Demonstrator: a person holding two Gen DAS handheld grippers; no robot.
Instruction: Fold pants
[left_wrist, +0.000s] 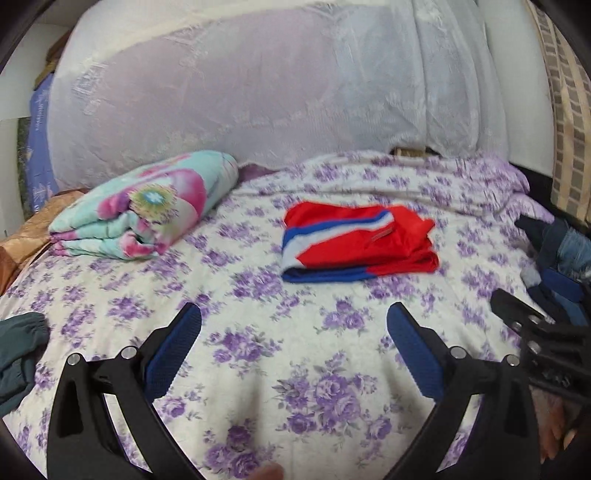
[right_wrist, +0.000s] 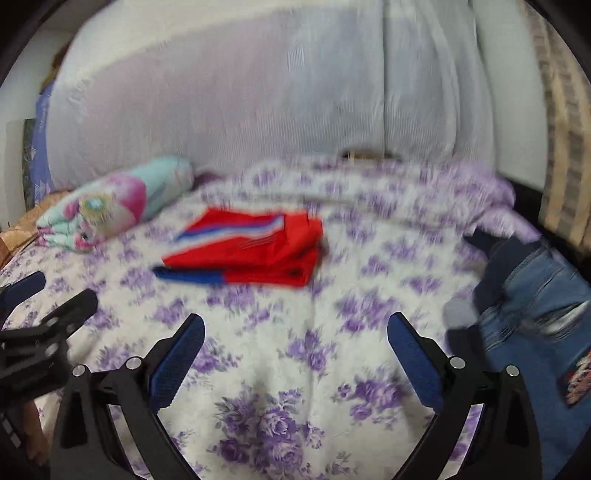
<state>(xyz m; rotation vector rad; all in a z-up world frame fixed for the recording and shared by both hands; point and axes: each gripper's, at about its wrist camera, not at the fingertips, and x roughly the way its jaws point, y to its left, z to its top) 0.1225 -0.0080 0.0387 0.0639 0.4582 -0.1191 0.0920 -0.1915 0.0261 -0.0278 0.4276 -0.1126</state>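
Observation:
Red pants with blue and white stripes (left_wrist: 356, 243) lie folded on the floral bedsheet (left_wrist: 258, 369), well beyond both grippers. In the right wrist view the same folded pants (right_wrist: 251, 251) lie left of centre. My left gripper (left_wrist: 293, 317) is open over bare sheet, nothing between its blue pads. My right gripper (right_wrist: 295, 326) is open too, also over bare sheet. The right gripper shows at the right edge of the left wrist view (left_wrist: 517, 314); the left one shows at the left edge of the right wrist view (right_wrist: 48, 302).
A folded teal and pink blanket (left_wrist: 147, 206) lies at the back left. Blue jeans with dark clothes (right_wrist: 535, 306) are heaped at the right. A dark green garment (left_wrist: 18, 347) lies at the left edge. A white net curtain (left_wrist: 258, 85) hangs behind the bed.

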